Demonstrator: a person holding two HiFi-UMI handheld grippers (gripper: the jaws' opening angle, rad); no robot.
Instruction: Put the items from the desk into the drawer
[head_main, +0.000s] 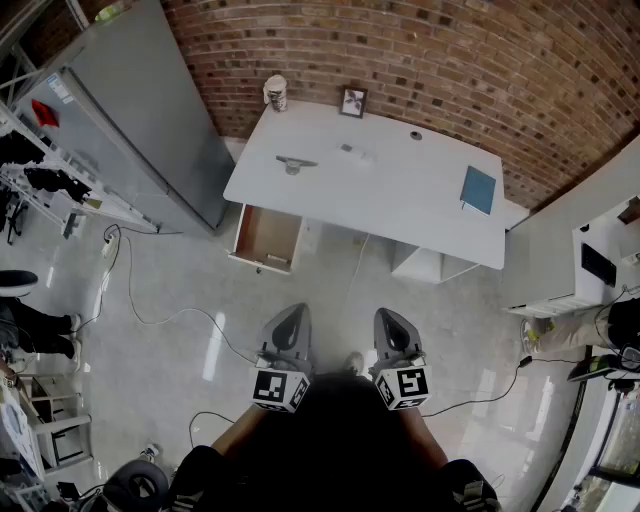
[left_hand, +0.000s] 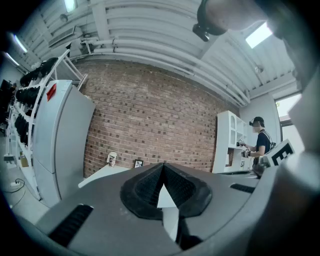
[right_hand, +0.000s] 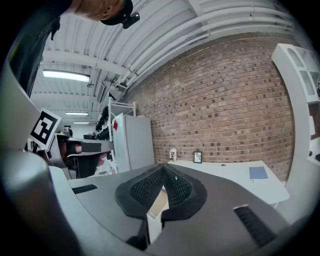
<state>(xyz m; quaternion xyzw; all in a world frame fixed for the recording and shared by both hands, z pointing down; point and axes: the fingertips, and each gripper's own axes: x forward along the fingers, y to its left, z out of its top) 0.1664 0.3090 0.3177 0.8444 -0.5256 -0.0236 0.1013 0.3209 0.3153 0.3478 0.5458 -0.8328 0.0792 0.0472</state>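
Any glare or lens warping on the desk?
Head view: desk evenly lit and sharp, brick wall bowed by the wide lens, light streaks on the floor. Left gripper view: bright ceiling light, dark rounded corners. Right gripper view: scene tilted, desk small but clear.

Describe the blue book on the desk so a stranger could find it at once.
Find the white desk against the brick wall. At its right end, away from the open drawer, the blue book lies flat near the edge. It is the only blue thing there, well clear of the cup and picture frame at the back left.
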